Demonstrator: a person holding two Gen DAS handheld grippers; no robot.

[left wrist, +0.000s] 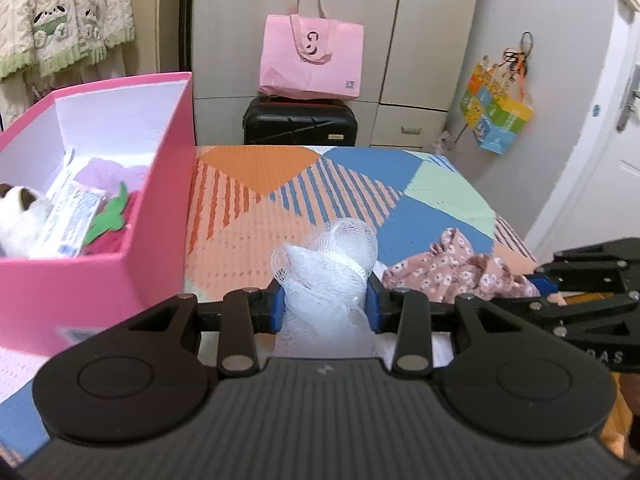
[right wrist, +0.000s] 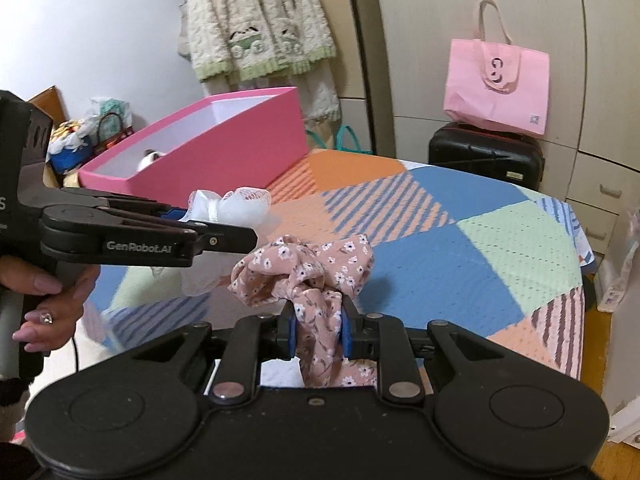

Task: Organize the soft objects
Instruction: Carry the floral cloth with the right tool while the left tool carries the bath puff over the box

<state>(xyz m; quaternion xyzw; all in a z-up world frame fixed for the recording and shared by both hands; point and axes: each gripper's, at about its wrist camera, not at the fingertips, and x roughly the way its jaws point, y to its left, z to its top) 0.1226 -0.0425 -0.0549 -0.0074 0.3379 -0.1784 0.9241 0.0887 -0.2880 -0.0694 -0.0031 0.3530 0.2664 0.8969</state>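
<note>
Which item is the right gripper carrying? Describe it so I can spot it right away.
Start at the bed with the patchwork cover, where an open pink box stands. Over the cover's near edge, the right gripper pinches a crumpled piece of cloth. It is dusty pink with small white flowers, unlike the white mesh puff in the left gripper.

The mesh sponge (left wrist: pixel 326 276) sits between the pads of the left hand-held gripper (left wrist: pixel 326 304), above the bed (left wrist: pixel 256 216). The floral cloth (right wrist: pixel 308 276) sits between the pads of the right hand-held gripper (right wrist: pixel 319 332), just right of the left hand-held gripper. The open box (left wrist: pixel 160 208) stands on the bed, ahead and left of both hand-held grippers; a plush toy (left wrist: pixel 20 216) and a packet (left wrist: pixel 72 216) lie in it. Beyond the bed's far edge, ahead of the left hand-held gripper, a suitcase (left wrist: pixel 300 122) stands before the wardrobe (left wrist: pixel 420 40), with a tote bag (left wrist: pixel 312 60) on it.
</note>
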